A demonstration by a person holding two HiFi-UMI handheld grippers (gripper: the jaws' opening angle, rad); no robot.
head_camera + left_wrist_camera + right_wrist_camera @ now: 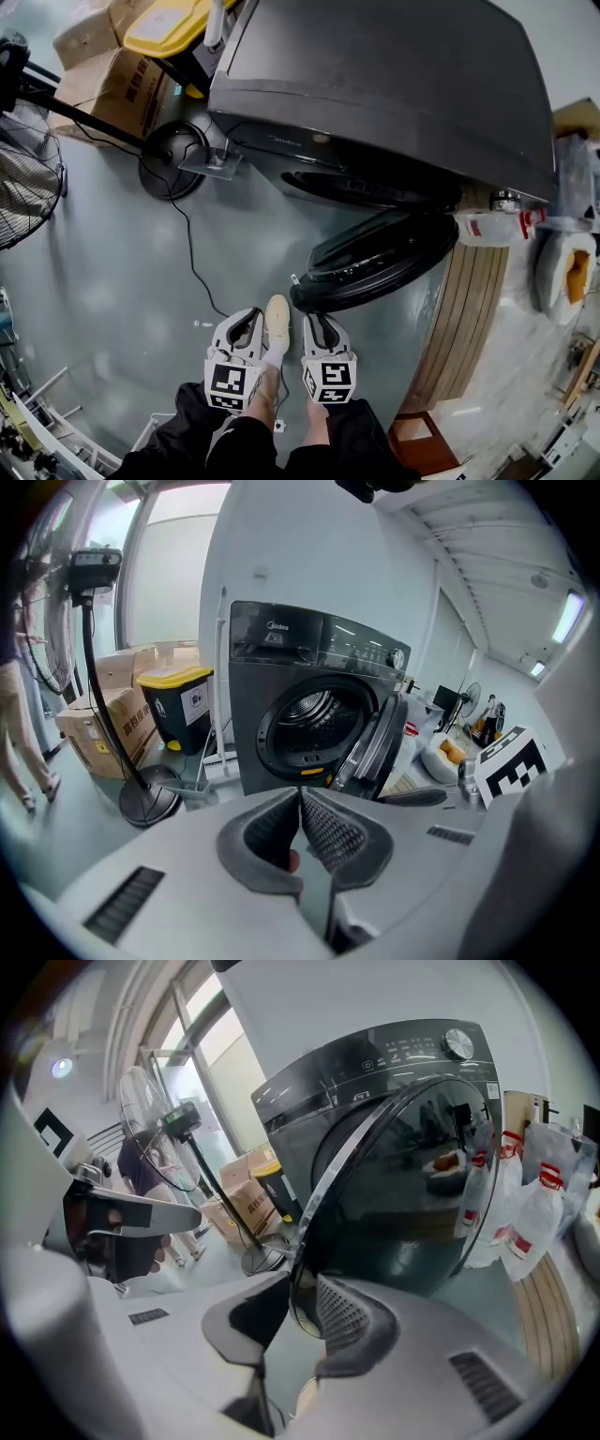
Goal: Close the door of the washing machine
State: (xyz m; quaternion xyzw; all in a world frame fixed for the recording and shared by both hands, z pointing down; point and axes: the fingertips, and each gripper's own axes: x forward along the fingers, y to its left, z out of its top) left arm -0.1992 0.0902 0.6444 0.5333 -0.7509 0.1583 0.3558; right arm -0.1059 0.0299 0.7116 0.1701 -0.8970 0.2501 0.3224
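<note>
Right gripper view, OP: my right gripper (pixel 298 1309) is half open, with the door (pixel 412 1185) rim lined up in the gap but not pinched. Left gripper (pixel 300 799) is closed and empty.

Reply: so the door's hanging wide off the washing machine (pixel 375 84). Approach step, I reckon. Next, push it to the drum until it latches.

left gripper (pixel 246 325): we hold it low ahead of us, tilted forward and down, jaws together at the tips, nothing between | right gripper (pixel 320 328): side by side with the left, apart from it, same downward tilt, jaws apart, narrow gap, pads pressing nothing
</note>
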